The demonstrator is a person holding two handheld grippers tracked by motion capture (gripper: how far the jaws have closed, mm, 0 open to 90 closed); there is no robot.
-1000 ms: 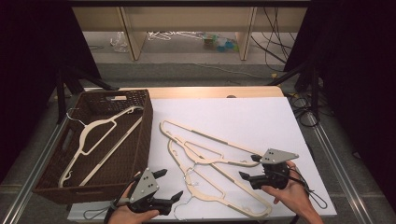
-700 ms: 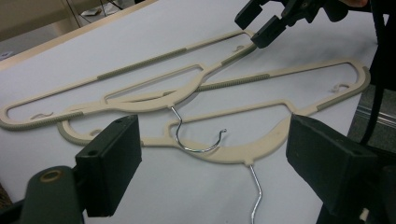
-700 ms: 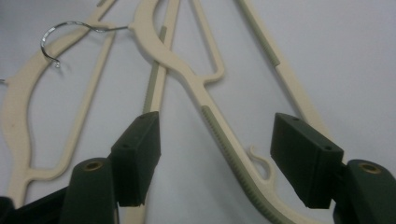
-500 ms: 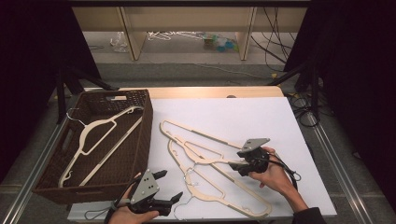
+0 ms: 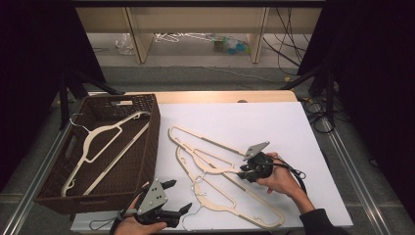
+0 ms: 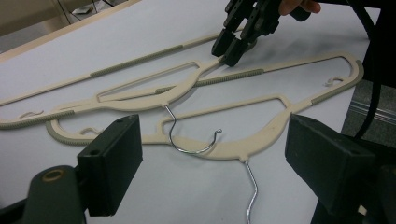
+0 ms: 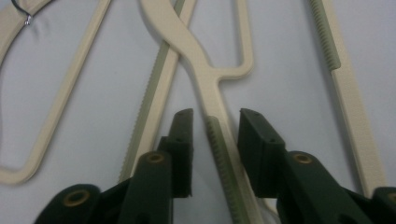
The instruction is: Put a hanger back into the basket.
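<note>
Jaws of right gripper (image 5: 243, 172) closing around hanger (image 7: 219, 140) arm.

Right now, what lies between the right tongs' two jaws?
In the right gripper view, a cream hanger's arm with a ribbed grey strip runs between the right tongs, which have just been closing; small gaps remain.

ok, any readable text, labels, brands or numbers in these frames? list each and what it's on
None readable. The cream hangers, the wicker basket, the white table cover and both grippers, left and right, carry no visible print. Items on the floor beyond the table are too small and blurred to tell.
</note>
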